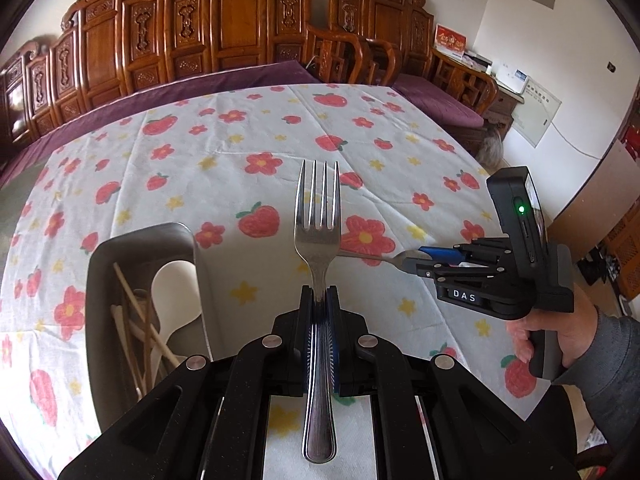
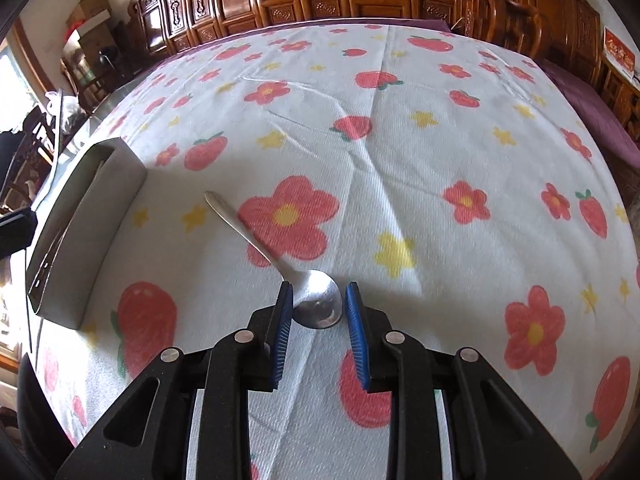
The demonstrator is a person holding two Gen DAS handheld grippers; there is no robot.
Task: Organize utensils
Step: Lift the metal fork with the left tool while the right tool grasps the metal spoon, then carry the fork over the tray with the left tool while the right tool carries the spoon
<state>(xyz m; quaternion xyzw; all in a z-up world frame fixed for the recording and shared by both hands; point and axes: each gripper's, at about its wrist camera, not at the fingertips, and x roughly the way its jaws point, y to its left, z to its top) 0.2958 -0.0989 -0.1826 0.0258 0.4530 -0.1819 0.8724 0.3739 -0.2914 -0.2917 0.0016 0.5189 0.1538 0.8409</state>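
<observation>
My left gripper (image 1: 320, 300) is shut on a steel fork (image 1: 318, 216), tines pointing away, held above the table. A grey metal utensil holder (image 1: 120, 248) sits just to its left, with wooden chopsticks (image 1: 136, 328) and a white spoon inside. My right gripper (image 2: 318, 294) is open, its blue pads either side of the bowl of a metal spoon (image 2: 316, 300) that lies on the tablecloth. In the left wrist view the right gripper (image 1: 412, 262) is at the spoon's bowl end. The holder also shows in the right wrist view (image 2: 72, 240), at the left.
The table carries a white cloth (image 2: 400, 140) printed with red flowers and strawberries. Carved wooden benches (image 1: 224, 32) with purple cushions stand behind it. A hand (image 1: 552, 332) holds the right gripper at the table's right edge.
</observation>
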